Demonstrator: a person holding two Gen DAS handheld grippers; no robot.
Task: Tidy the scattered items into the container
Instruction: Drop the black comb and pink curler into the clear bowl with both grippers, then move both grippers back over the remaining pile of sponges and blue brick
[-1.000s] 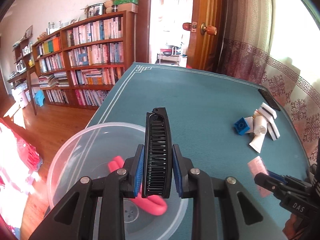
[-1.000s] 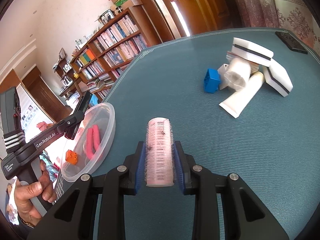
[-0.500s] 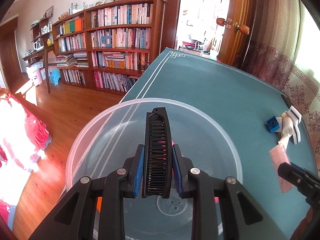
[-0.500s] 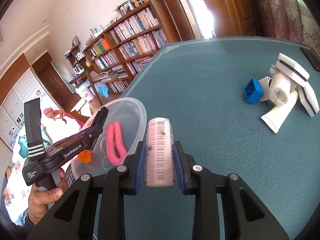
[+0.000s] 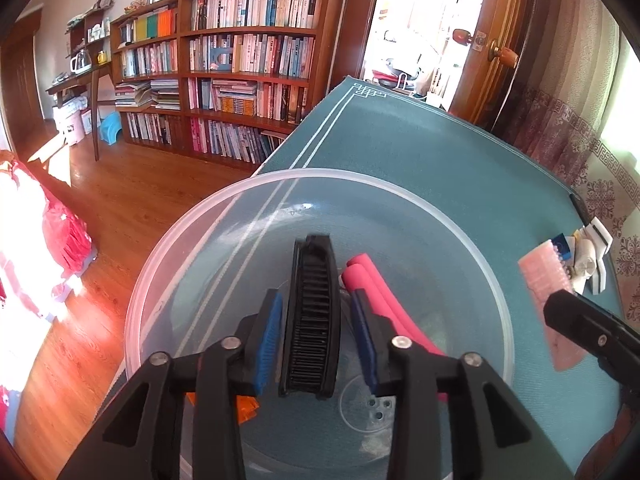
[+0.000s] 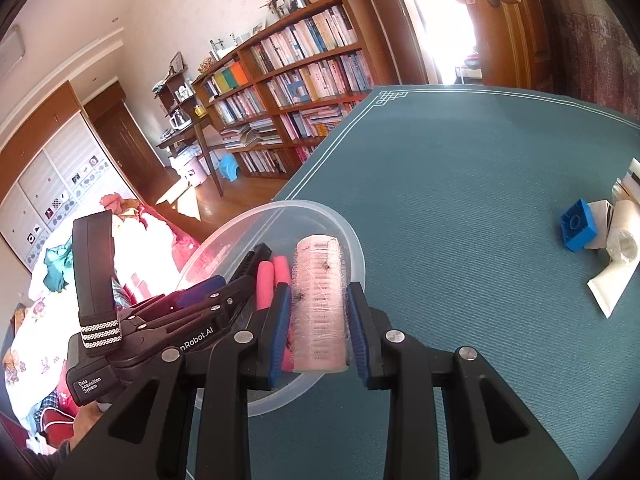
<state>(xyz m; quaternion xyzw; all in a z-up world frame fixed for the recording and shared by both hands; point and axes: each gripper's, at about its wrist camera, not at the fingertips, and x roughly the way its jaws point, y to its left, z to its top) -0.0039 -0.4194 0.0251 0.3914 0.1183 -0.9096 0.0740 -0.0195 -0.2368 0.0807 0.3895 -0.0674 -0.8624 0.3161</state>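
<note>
A clear plastic bowl (image 5: 400, 190) sits at the table's left edge. Inside lie a bent pink foam roller (image 5: 372, 280) and a small orange piece (image 5: 246, 404). My left gripper (image 5: 316, 298) hangs low over the bowl and is open. A black comb (image 5: 314, 264) stands between its blue pads, with a gap on each side. My right gripper (image 6: 318, 312) is shut on a pink mesh hair roller (image 6: 318, 304), just at the bowl's near rim (image 6: 358, 248). From the right wrist view the left gripper (image 6: 236, 276) reaches into the bowl.
A pile lies at the table's right side: a blue brick (image 6: 578, 226), a white tube (image 6: 612, 284), a white roll (image 6: 622, 240) and striped white blocks (image 5: 598, 236). A hand (image 6: 86, 420) holds the left gripper. Bookshelves (image 5: 240, 60) and wooden floor lie beyond the left edge.
The left gripper has dropped lower into the bowl and its fingers have spread off the black comb. The right gripper has carried the pink roller left, up to the bowl's rim.
</note>
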